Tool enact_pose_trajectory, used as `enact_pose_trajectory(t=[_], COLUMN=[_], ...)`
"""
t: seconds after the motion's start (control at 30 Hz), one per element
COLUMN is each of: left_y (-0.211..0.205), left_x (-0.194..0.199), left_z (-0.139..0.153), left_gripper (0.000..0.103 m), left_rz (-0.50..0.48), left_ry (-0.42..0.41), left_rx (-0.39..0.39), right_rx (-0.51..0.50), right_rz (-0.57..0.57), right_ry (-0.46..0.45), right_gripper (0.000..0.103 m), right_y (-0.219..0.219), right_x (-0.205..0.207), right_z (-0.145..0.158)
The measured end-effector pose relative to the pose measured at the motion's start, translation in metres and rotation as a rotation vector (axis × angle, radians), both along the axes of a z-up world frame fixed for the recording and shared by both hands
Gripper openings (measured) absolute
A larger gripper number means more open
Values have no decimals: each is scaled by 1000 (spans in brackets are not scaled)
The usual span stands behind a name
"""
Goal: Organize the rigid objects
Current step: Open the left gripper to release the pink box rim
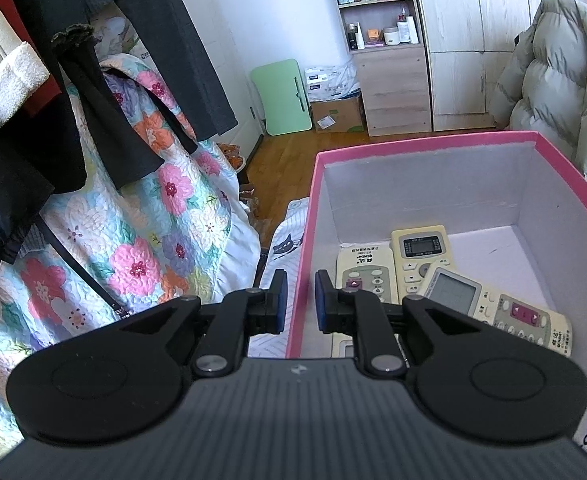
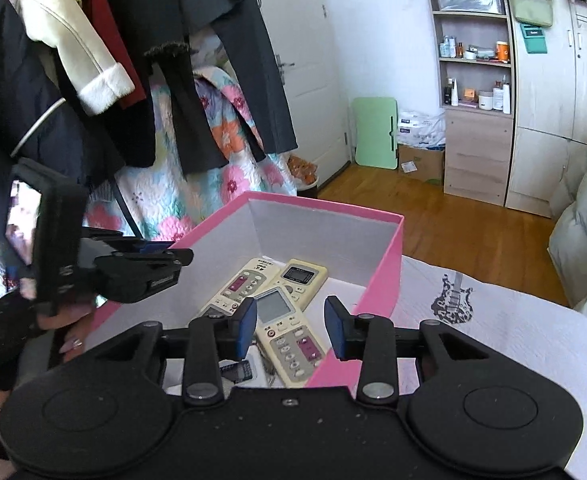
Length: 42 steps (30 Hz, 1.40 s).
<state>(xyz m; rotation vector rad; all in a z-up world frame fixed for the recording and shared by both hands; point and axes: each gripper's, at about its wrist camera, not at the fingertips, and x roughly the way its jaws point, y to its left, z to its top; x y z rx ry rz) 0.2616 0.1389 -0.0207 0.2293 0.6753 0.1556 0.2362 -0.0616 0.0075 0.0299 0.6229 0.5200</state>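
A pink box with a white inside stands on a bed sheet; it also shows in the right wrist view. Three cream remote controls lie in it, one on top of the other two; the top one also shows in the right wrist view. My left gripper straddles the box's left wall, its jaws narrowly apart, not clearly pinching it. My right gripper is open and empty, hovering over the box's near right corner above the remotes. The left gripper shows at the box's left side.
Dark coats hang over a floral quilt at the left. A wooden shelf unit and wardrobe stand at the back across a wood floor. A puffy jacket is at the right. The white sheet with a guitar print lies right of the box.
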Motion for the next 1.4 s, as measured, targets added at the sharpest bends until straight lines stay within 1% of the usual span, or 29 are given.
enact_pose_trajectory(t=[0.17, 0.23, 0.33, 0.4, 0.5, 0.6, 0.63, 0.67, 0.73, 0.87, 0.97, 1.03, 1.07, 1.1, 1.27, 1.37, 1.4], left_y=[-2, -1, 2, 1, -6, -14, -16, -19, -23, -33, -38, -43, -46, -48, -60, -62, -63], left_x=[3, 4, 4, -2, -21, -45, -54, -63, -81, -113, -134, -146, -152, -157, -184, -197, -199], left_z=[-1, 1, 6, 14, 30, 47, 53, 56, 62, 69, 73, 72, 71, 70, 65, 63, 62], left_gripper=[15, 15, 15, 15, 15, 19, 25, 35, 41, 41, 41, 42, 42, 42, 51, 52, 53], left_rz=[3, 11, 25, 22, 0, -23, -31, -38, -58, -72, -74, -98, -110, -116, -99, -84, -83], left_ry=[19, 28, 43, 30, 1, -11, -17, -22, -27, -39, -38, -29, -25, -24, -47, -48, -47], left_rx=[19, 14, -16, -4, 8, 11, 7, -2, -19, -22, -74, -112, -131, -143, -165, -188, -188], right_rx=[7, 7, -9, 0, 18, 36, 35, 34, 39, 58, 72, 73, 69, 66, 35, 7, 4], right_rz=[-23, -25, -60, -69, -69, -79, -88, -98, -114, -151, -173, -166, -161, -160, -162, -177, -183], right_ry=[-15, -40, -72, -81, -98, -117, -123, -129, -138, -149, -160, -181, -190, -194, -192, -201, -204], right_gripper=[43, 44, 44, 44, 44, 44, 44, 44, 44, 45, 47, 50, 53, 55, 56, 62, 67], right_y=[-9, -9, -13, -19, -25, -30, -30, -31, -32, -37, -40, -40, -39, -39, -37, -39, -40], right_x=[-11, -20, -29, -37, -47, -57, -61, -64, -68, -81, -95, -105, -111, -116, -138, -154, -158], right_z=[3, 5, 7, 8, 15, 24, 26, 28, 31, 35, 40, 42, 43, 44, 45, 45, 45])
